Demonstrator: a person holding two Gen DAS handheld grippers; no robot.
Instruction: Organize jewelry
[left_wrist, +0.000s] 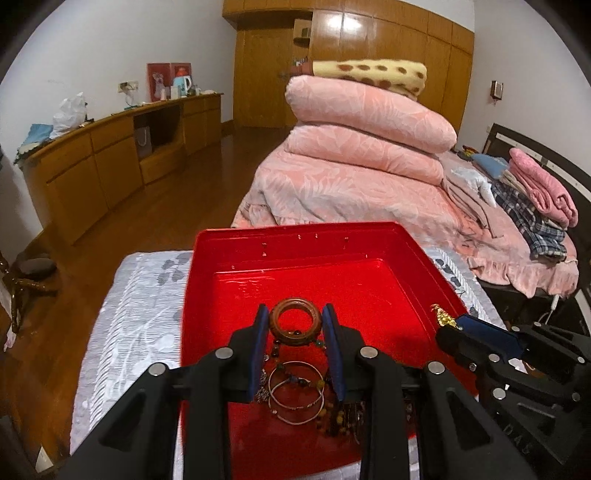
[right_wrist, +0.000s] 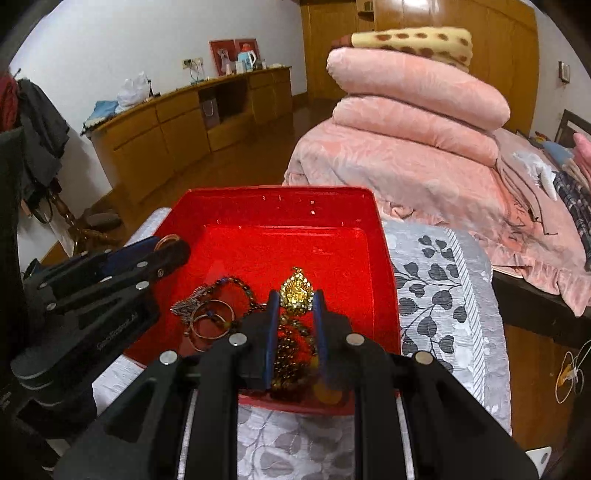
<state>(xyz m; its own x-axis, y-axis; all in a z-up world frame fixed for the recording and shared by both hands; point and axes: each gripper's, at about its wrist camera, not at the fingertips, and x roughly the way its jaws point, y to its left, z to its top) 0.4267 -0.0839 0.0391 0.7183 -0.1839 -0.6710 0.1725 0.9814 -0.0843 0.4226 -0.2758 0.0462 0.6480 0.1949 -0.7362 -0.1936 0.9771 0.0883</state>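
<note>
Jewelry sits mostly heaped in the red tray (left_wrist: 207, 295), unsorted. Left gripper (left_wrist: 295, 325) pinches a wooden ring (left_wrist: 294, 322) between its tips; right gripper (right_wrist: 295, 302) pinches a gold pendant (right_wrist: 296, 291). Silver bangles (left_wrist: 295, 391) below wait still.

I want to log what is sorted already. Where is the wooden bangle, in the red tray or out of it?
Out: the wooden bangle sits between the left gripper's fingers, above the red tray.
</note>
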